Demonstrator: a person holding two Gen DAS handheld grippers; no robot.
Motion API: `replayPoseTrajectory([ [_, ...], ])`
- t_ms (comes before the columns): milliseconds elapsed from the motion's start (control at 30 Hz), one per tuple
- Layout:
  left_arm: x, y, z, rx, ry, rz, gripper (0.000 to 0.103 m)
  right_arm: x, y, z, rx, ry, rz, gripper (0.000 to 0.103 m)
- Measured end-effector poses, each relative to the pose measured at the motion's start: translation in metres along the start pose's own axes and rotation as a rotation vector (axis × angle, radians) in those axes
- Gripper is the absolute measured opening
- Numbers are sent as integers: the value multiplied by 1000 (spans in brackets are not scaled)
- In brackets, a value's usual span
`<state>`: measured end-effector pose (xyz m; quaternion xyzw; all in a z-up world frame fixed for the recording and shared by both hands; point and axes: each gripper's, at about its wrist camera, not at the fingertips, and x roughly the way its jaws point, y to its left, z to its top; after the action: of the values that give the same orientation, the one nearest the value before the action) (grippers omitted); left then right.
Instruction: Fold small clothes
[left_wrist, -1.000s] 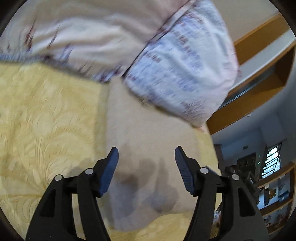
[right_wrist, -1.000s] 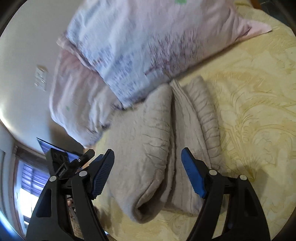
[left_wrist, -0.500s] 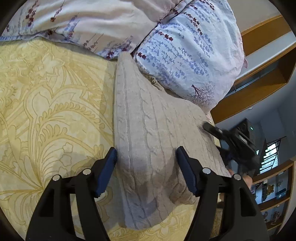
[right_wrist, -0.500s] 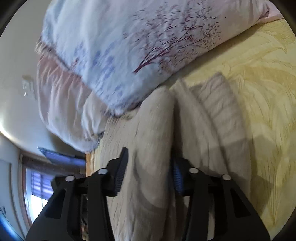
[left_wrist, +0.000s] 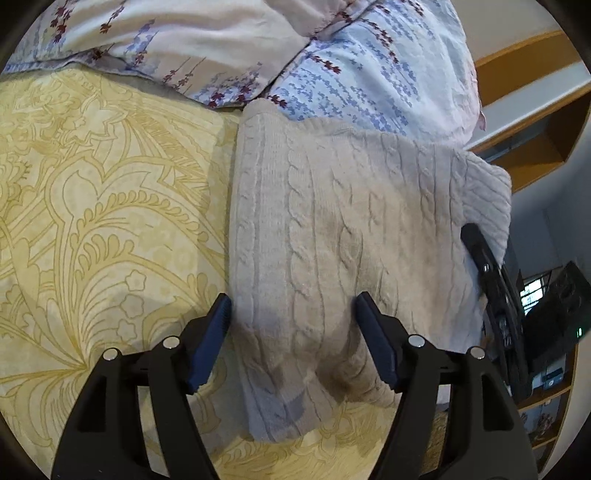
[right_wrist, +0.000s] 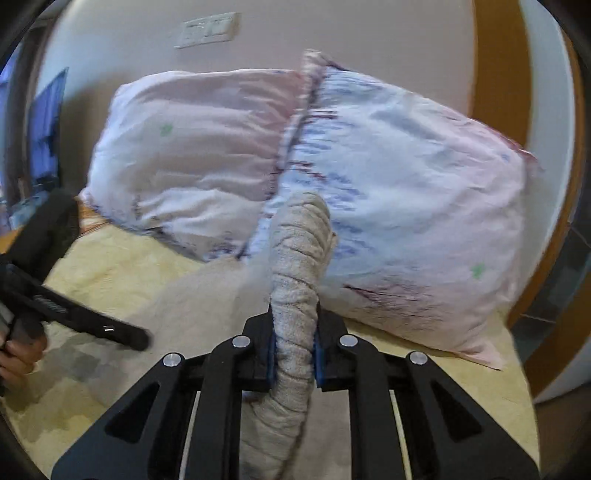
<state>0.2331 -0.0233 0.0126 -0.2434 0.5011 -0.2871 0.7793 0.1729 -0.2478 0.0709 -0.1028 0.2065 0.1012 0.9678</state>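
Your right gripper (right_wrist: 294, 350) has just clamped onto the beige cable-knit sweater (left_wrist: 332, 236), lying against the floral pillows (left_wrist: 369, 62); your left gripper (left_wrist: 291, 321), jaws just widening, straddles its near fold without gripping.

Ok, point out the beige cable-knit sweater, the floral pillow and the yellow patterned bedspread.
beige cable-knit sweater (left_wrist: 332, 229), left wrist view, its middle.
floral pillow (left_wrist: 373, 66), left wrist view, blue-printed face.
yellow patterned bedspread (left_wrist: 103, 221), left wrist view, bare patch.
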Motion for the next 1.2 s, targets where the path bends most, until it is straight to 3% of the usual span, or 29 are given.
replayPoseTrajectory([
  [133, 1, -13, -6, 61, 17, -29, 71, 9, -36, -7, 103, 48, -58, 14],
  [267, 11, -26, -15, 124, 53, -19, 71, 22, -59, -28, 182, 112, -44, 14],
  [433, 20, -27, -21, 132, 88, -17, 70, 29, -73, -45, 261, 139, -42, 14],
  [533, 22, -28, -25, 134, 103, -18, 70, 52, -82, -63, 319, 268, -65, 16],
  [567, 22, -28, -26, 132, 107, -22, 71, 56, -87, -69, 349, 299, -70, 21],
  [633, 18, -27, -28, 128, 107, -36, 71, 44, -98, -72, 427, 275, -81, 30],
  [700, 14, -27, -31, 122, 101, -51, 71, 21, -111, -72, 507, 244, -114, 55],
  [800, 10, -26, -30, 108, 97, -75, 71, -13, -125, -81, 641, 199, -31, 59],
  [967, 7, -25, -37, 91, 107, -81, 70, -54, -120, -112, 761, 213, 158, 59],
  [1200, 4, -27, -45, 104, 98, -53, 64, -75, -98, -129, 759, 223, 209, 59],
])
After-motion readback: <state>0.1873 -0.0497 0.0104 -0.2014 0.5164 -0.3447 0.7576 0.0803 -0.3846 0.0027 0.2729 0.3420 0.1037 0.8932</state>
